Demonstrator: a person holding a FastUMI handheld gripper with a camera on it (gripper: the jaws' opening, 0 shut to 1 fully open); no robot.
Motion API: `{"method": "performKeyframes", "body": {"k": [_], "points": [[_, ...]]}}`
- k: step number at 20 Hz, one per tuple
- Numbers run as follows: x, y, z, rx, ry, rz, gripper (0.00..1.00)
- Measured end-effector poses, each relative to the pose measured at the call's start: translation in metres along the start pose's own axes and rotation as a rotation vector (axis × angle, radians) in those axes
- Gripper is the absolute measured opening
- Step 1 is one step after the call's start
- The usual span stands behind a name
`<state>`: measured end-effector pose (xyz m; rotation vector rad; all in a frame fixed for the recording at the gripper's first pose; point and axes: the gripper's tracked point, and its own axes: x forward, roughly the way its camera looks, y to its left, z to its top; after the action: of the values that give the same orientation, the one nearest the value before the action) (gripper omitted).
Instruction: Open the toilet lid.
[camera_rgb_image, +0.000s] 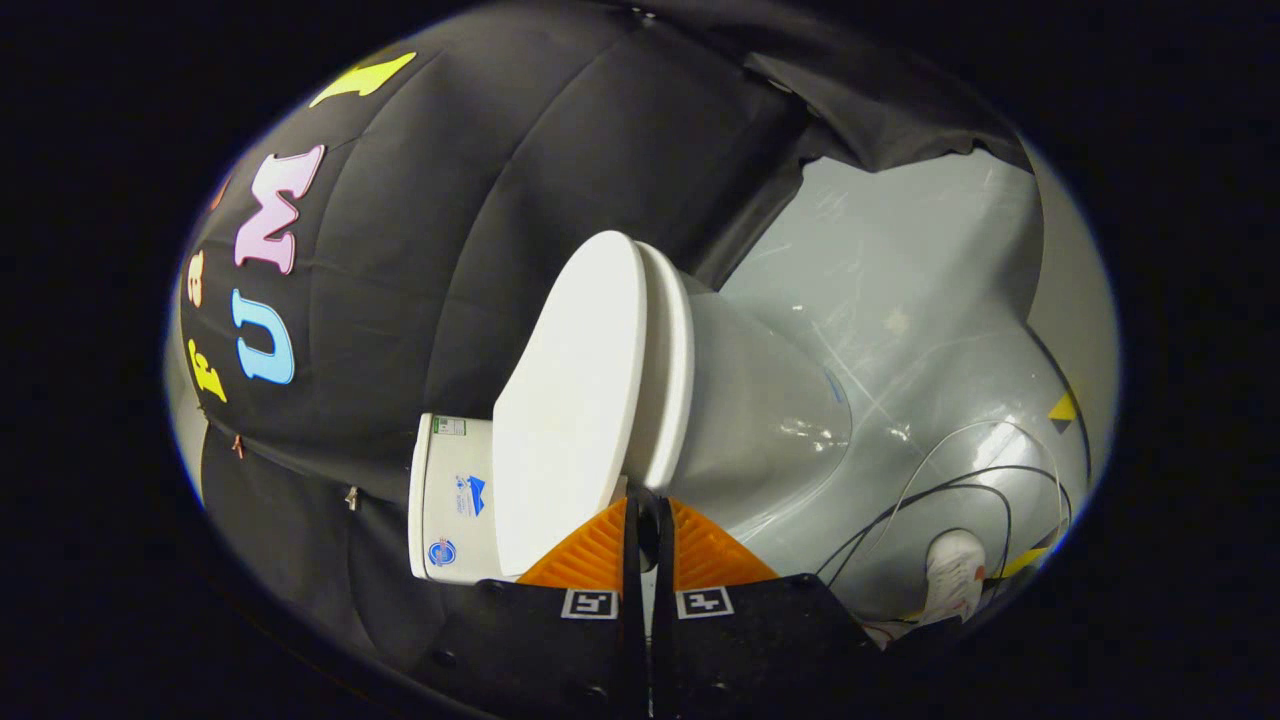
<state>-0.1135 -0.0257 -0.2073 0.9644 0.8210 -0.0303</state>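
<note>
The smooth white oval plastic toilet lid (570, 400) lies flat on the white seat and glossy bowl (760, 420), just ahead of the gripper (648, 512). Its long axis runs away from the fingers, the white cistern (450, 500) alongside. The jaws are clenched together with nothing between them, tips at the lid's edge seam. Grey floor (900, 260) and cables (960, 490) lie beyond.

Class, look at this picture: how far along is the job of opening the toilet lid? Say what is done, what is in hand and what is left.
Done: the approach; the gripper sits at the side edge of the toilet lid. In hand: its fingers are nearly together at the lid's rim; whether they pinch it cannot be told. Left: the lid lies flat on the seat, not swung back to the tank.
</note>
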Motion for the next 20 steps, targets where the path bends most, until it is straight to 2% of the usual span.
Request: {"method": "performKeyframes", "body": {"k": [5, 11, 17, 20], "points": [[-0.021, 0.044, 0.005, -0.074, -0.028, -0.02, 0.06], [-0.046, 0.095, 0.006, -0.18, -0.03, -0.092, 0.05], [-0.062, 0.165, -0.007, -0.287, -0.012, -0.102, 0.05], [-0.065, 0.198, -0.018, -0.358, -0.007, -0.134, 0.06]]}}
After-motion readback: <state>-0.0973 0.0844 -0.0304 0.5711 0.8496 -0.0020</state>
